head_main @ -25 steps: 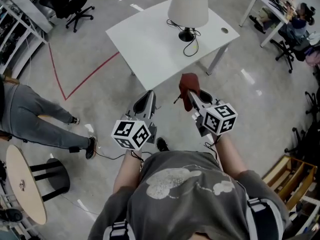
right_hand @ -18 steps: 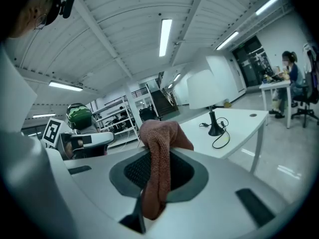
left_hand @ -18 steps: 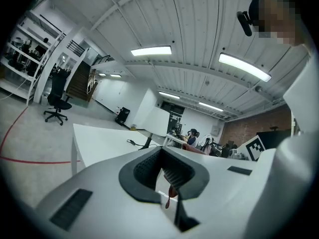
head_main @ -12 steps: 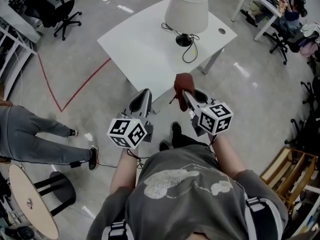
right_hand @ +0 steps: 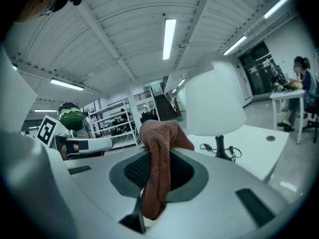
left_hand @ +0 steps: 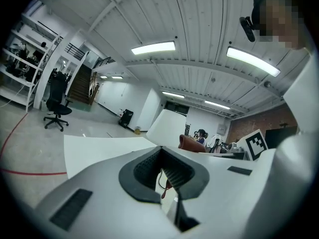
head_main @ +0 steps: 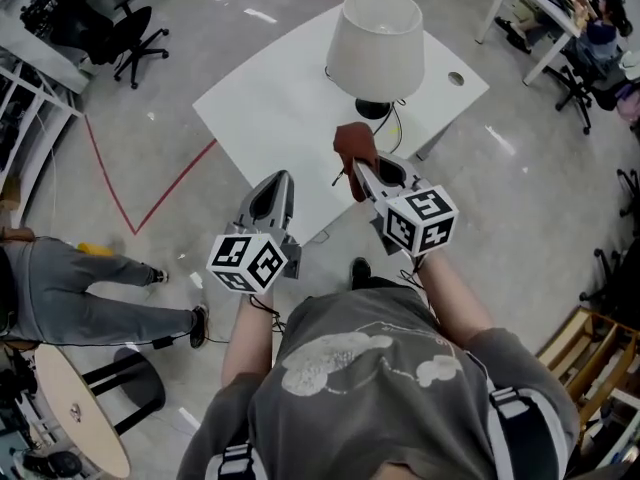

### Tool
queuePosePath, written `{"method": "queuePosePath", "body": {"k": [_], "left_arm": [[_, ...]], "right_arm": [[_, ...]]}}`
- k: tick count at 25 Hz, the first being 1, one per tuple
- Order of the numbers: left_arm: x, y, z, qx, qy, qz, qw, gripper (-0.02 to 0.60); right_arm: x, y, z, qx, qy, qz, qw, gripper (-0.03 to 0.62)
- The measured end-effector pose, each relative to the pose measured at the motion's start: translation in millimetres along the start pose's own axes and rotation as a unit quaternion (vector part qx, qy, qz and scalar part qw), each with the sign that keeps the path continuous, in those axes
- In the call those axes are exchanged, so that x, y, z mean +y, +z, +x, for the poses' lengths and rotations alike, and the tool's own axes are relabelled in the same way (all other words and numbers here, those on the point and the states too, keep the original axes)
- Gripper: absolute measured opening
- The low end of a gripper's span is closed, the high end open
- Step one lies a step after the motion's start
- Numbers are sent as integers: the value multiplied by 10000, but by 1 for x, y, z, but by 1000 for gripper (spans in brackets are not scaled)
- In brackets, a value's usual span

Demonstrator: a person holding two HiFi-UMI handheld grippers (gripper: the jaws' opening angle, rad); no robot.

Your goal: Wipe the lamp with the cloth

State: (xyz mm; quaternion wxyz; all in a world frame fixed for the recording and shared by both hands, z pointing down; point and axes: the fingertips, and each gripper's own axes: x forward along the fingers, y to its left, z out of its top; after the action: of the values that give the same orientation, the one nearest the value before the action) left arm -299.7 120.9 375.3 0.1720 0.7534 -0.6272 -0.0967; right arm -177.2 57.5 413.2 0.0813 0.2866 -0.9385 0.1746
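Workshop counter (head_main: 265,108) is carrying the lamp (head_main: 375,33) near its far corner — the right tool (head_main: 359,174) is pinching the cloth (head_main: 353,144) toward it for wiping, the left tool (head_main: 273,188) idling closed, empty.

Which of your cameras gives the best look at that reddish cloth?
The right gripper view: the cloth fills the middle, pinched in the right tool, weave visible. The head view shows a small bunch at the tool's tip near the lamp. The left gripper view catches only a small reddish lump.
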Motion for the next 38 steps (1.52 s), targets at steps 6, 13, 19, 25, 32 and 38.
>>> {"method": "queuePosePath", "body": {"k": [6, 13, 19, 25, 32, 38], "left_arm": [[22, 21, 30, -120, 1, 18, 9999, 6], [62, 49, 61, -59, -443, 43, 9990, 6], [89, 90, 96, -135, -974, 258, 9948, 6], [94, 111, 127, -215, -1418, 409, 9888, 6], [103, 108, 147, -64, -1678, 271, 9854, 6], [109, 90, 149, 188, -1784, 137, 9837, 6]], "right_arm": [[1, 32, 42, -177, 97, 29, 9998, 58], [5, 72, 88, -548, -369, 304, 9974, 58], [0, 125, 123, -1065, -982, 477, 9883, 58], [-17, 169, 134, -1497, -1587, 362, 9752, 57], [-38, 171, 146, -1427, -2188, 441, 9643, 58], [-47, 150, 154, -1253, -2435, 666, 9595, 58]]}}
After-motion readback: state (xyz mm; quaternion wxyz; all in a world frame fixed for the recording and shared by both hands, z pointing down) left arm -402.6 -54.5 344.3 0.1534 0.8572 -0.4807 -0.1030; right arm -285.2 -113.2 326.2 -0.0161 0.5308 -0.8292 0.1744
